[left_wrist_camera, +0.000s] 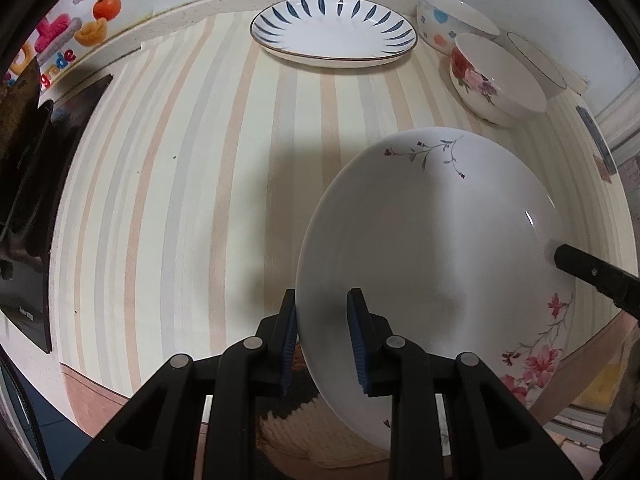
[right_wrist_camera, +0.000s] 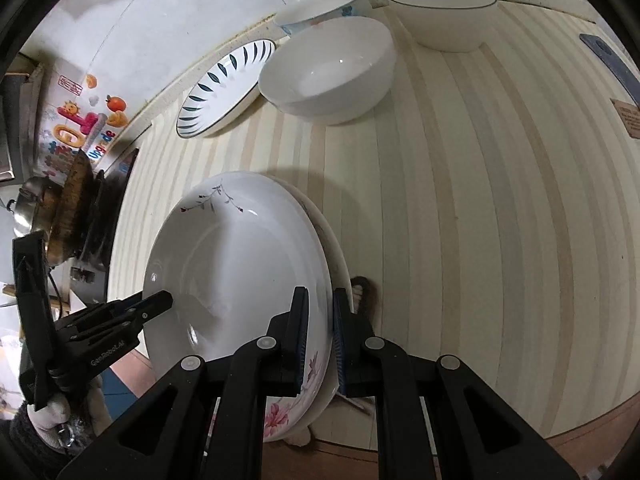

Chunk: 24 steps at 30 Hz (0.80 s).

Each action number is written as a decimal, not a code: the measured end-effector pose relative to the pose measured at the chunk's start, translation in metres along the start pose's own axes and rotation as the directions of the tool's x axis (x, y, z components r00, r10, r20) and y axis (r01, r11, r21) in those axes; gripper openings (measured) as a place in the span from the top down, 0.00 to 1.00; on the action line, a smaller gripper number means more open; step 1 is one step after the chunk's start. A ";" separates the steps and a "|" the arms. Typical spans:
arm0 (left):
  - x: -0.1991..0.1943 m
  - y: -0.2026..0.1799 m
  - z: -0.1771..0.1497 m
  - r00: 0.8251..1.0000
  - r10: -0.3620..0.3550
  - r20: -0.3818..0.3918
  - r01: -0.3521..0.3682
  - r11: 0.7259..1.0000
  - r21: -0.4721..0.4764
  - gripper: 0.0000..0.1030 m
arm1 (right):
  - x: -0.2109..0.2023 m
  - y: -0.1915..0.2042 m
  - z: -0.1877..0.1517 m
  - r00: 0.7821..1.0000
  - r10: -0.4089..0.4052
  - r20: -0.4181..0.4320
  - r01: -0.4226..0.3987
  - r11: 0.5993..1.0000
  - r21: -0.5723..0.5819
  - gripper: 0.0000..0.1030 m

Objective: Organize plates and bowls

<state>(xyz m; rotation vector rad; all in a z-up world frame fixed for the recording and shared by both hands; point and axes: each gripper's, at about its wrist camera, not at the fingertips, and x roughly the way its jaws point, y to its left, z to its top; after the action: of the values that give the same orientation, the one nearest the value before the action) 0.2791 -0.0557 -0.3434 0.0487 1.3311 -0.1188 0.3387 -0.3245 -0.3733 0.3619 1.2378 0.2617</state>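
Note:
A white plate with pink flowers (left_wrist_camera: 432, 264) is held up over the striped table, gripped on both sides. My left gripper (left_wrist_camera: 326, 340) is shut on its left rim. My right gripper (right_wrist_camera: 320, 336) is shut on its right rim (right_wrist_camera: 240, 264); one right finger (left_wrist_camera: 588, 272) shows in the left wrist view, and the left gripper (right_wrist_camera: 156, 304) shows in the right wrist view. A second plate's rim seems to lie under it. A blue-leaf plate (left_wrist_camera: 334, 32) (right_wrist_camera: 228, 84) lies at the table's far edge. Three bowls stand near it: a rose bowl (left_wrist_camera: 496, 80) (right_wrist_camera: 332, 72), a dotted bowl (left_wrist_camera: 448, 20) (right_wrist_camera: 320, 4), and a dark-rimmed bowl (left_wrist_camera: 536, 60) (right_wrist_camera: 440, 12).
The striped table (left_wrist_camera: 180, 200) runs to a wall with fruit stickers (left_wrist_camera: 88, 24). A dark stove with a pot (right_wrist_camera: 52, 216) sits at the left. A blue flat object (right_wrist_camera: 612, 64) and a brown card (right_wrist_camera: 628, 116) lie at the right edge.

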 end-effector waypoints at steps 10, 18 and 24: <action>0.002 -0.003 0.002 1.000 0.009 -0.016 -0.009 1.000 0.002 0.79 | 0.002 -0.003 0.005 0.999 0.009 -0.053 -0.008 1.000 0.023 0.84; 0.001 -0.002 0.006 0.999 0.004 -0.046 -0.004 1.000 -0.010 0.79 | 0.005 -0.008 0.011 0.992 0.034 -0.124 -0.026 0.997 0.072 0.84; -0.005 0.007 0.005 0.998 0.004 -0.059 -0.005 1.000 -0.025 0.79 | 0.002 -0.012 0.017 0.986 0.015 -0.166 -0.004 0.998 0.070 0.84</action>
<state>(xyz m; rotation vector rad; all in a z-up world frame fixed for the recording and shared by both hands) 0.2832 -0.0489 -0.3375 0.0341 1.3915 -0.0974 0.3551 -0.3366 -0.3748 0.4126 1.4127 0.2615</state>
